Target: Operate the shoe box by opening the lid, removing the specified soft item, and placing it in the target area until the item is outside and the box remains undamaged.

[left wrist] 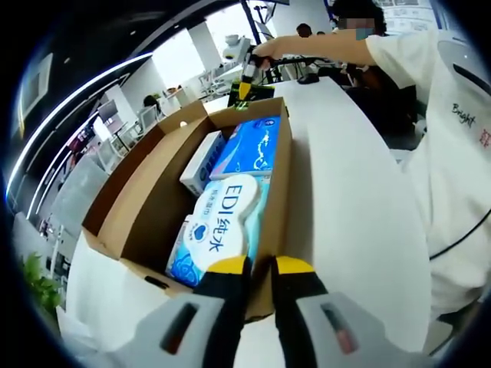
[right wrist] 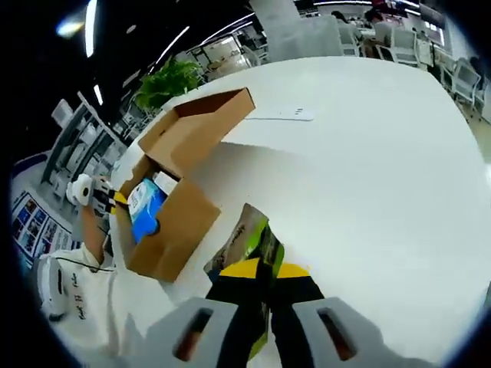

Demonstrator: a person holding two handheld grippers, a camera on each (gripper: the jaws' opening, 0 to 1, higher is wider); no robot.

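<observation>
Grey left tool (left wrist: 259, 270) and right tool (right wrist: 265, 274), yellow-tipped black jaws; white lettered shirt (left wrist: 453, 115).

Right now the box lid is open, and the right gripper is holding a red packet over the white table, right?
Almost. The right gripper view shows the shoe box with its lid open, and the right gripper shut on a packet above the white table, but that packet is green, not red.

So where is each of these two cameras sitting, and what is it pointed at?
Left gripper view: rides the left gripper at the open box, looking along it over tissue packs; the person's white shirt shows.
Right gripper view: rides the right gripper, shut on a green packet, looking across the white table.
Shared: box, table, and each other's gripper.
</observation>
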